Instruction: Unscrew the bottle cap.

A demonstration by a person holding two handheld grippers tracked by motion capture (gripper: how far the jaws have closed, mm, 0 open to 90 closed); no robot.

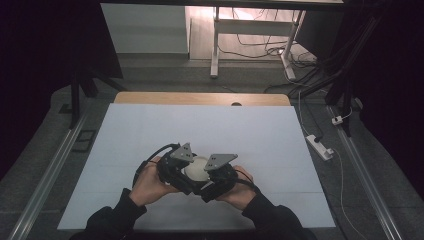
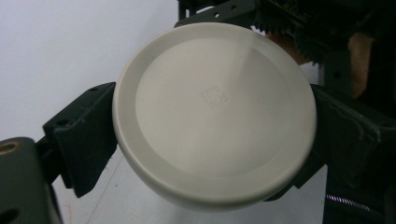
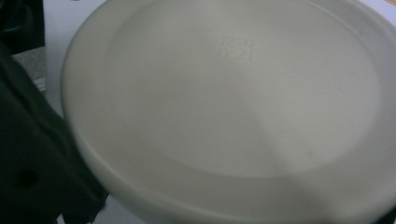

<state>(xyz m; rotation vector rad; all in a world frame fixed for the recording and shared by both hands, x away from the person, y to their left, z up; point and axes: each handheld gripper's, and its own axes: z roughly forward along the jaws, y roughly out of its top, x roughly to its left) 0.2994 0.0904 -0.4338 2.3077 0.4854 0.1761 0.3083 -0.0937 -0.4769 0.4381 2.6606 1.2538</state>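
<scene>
Your left gripper [image 2: 212, 140] clamps the lid [image 2: 215, 112] by opposite rim edges, holding it off the table [image 1: 150, 130] between your hands (probably to keep its flat face steady). Your right gripper [image 1: 216, 181] sits just beside it, but its grip can't be told; nothing else crowds the sheet.

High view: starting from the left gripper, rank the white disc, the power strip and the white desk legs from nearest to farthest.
1. White disc, held between the left gripper and the right gripper.
2. Power strip, on the floor right of the table.
3. White desk legs, beyond the table's far edge.
</scene>
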